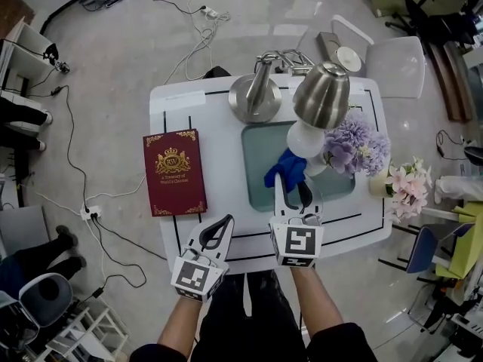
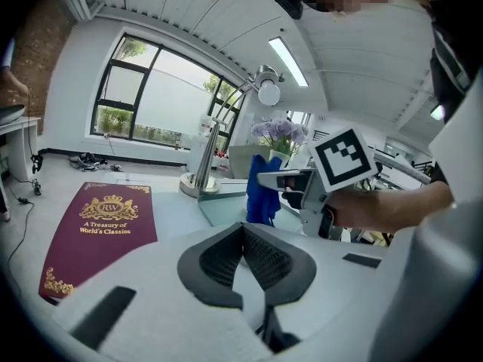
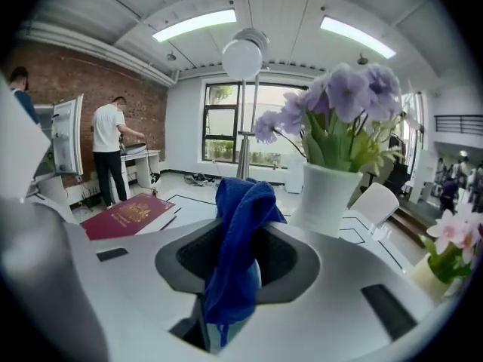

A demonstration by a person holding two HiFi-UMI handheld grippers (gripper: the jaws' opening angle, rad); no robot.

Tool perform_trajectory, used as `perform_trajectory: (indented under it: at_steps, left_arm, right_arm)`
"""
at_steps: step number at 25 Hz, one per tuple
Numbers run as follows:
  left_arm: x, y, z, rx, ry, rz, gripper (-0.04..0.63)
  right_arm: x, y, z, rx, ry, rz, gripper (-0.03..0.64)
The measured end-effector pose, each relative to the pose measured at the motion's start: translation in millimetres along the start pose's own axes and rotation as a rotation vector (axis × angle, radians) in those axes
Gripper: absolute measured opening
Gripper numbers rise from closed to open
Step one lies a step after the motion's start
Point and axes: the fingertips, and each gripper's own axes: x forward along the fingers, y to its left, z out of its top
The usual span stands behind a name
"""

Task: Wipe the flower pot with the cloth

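A white flower pot [image 3: 326, 193] with purple flowers [image 1: 359, 145] stands at the right of the table, partly under the lamp head in the head view [image 1: 315, 167]. My right gripper [image 1: 290, 184] is shut on a blue cloth [image 1: 284, 169], held just left of the pot and apart from it. In the right gripper view the blue cloth [image 3: 240, 202] hangs out between the jaws of the right gripper [image 3: 241, 256]. My left gripper [image 1: 226, 220] hovers over the table's front edge, shut and empty; its jaw tips meet in the left gripper view [image 2: 243, 229].
A dark red book [image 1: 175, 172] lies at the table's left. A metal desk lamp has its base [image 1: 255, 96] at the back and its head [image 1: 323, 93] over the pot. A green glass mat [image 1: 258, 164] covers the middle. Pink flowers [image 1: 406, 185] stand at the right edge.
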Motion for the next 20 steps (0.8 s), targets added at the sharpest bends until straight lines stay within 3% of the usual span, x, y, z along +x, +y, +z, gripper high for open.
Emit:
perform_trajectory:
  at_steps: [5,14,20]
  left_arm:
    - [-6.2,4.3,8.0,-0.011,0.008,-0.013,0.006]
    - [-16.1,11.0,29.9,0.043,-0.016,-0.022,0.006]
    - [-15.1,-4.4,23.2,0.048,-0.004,-0.055,0.006]
  right_arm:
    - [19.7,-15.7,-24.4,0.057,0.108,-0.067,0.107]
    - [21.4,-2.3,-62.7,0.092,0.258,-0.009,0.107]
    - [5.8,-4.2,-4.5,0.105,0.043,0.006,0.107]
